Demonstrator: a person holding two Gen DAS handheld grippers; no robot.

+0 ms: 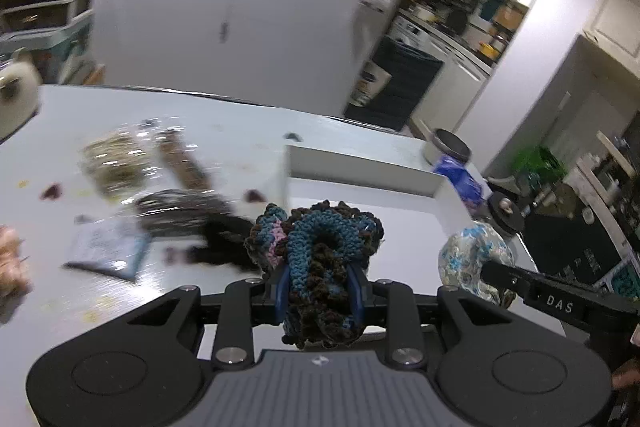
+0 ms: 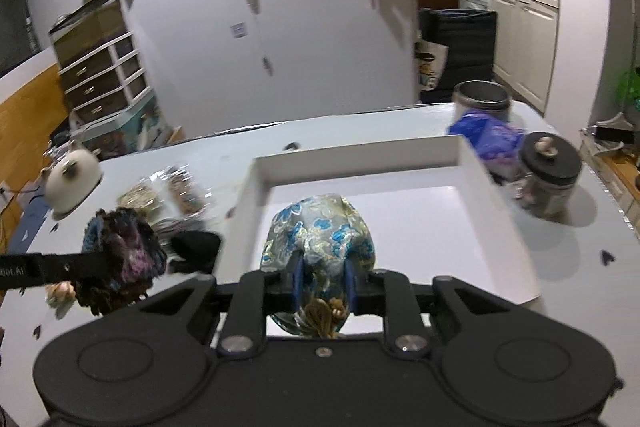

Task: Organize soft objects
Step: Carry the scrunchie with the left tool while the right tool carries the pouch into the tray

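While both grippers clamp bundles, only the right gripper [image 2: 322,277] view shows the brocade pouch's [image 2: 320,239] pattern.

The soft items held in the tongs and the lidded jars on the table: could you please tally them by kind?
Crocheted scrunchie, held by the left tongs: 1
Floral brocade pouch, held by the right tongs: 1
Dark-lidded jars: 2, one behind the white tray, one to its right
Total: 4
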